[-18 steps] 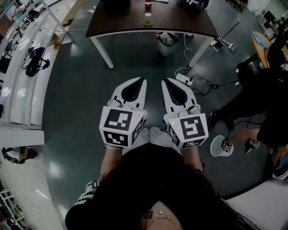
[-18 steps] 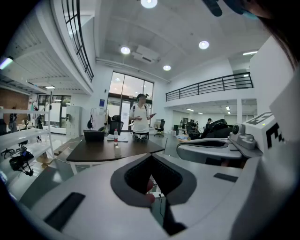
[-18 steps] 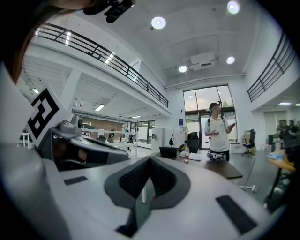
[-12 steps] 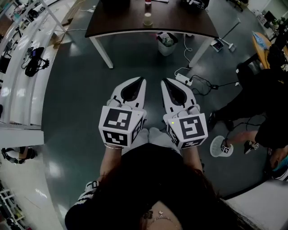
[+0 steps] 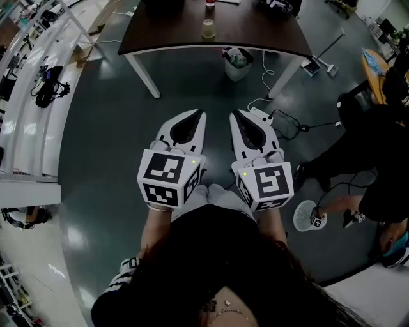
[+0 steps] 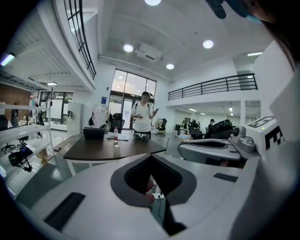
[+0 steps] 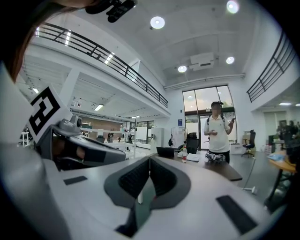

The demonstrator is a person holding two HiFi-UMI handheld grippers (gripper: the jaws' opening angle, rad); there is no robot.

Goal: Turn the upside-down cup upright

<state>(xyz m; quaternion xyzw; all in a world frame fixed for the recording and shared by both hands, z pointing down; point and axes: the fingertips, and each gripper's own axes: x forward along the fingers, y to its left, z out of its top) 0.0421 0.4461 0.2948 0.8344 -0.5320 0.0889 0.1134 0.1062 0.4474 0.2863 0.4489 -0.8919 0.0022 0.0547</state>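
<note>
A pale translucent cup (image 5: 208,28) stands on the dark brown table (image 5: 255,35) far ahead of me, with a bottle (image 5: 209,3) behind it. The left gripper view shows the same cup (image 6: 116,150) and bottle (image 6: 116,135) small on the table (image 6: 93,152); whether the cup is upside down I cannot tell. Both grippers are held side by side over the floor, well short of the table. My left gripper (image 5: 200,115) (image 6: 151,155) is shut and holds nothing. My right gripper (image 5: 234,116) (image 7: 150,159) is shut too, with nothing in it.
A person (image 6: 142,117) stands behind the table. Under it sits a small bin (image 5: 237,62), with cables and a power strip (image 5: 261,112) on the floor nearby. Another person (image 5: 377,159) sits at the right. White shelving (image 5: 25,96) runs along the left.
The head view has shifted a little, so the table sits slightly higher in the picture. Both grippers stay side by side and shut.
</note>
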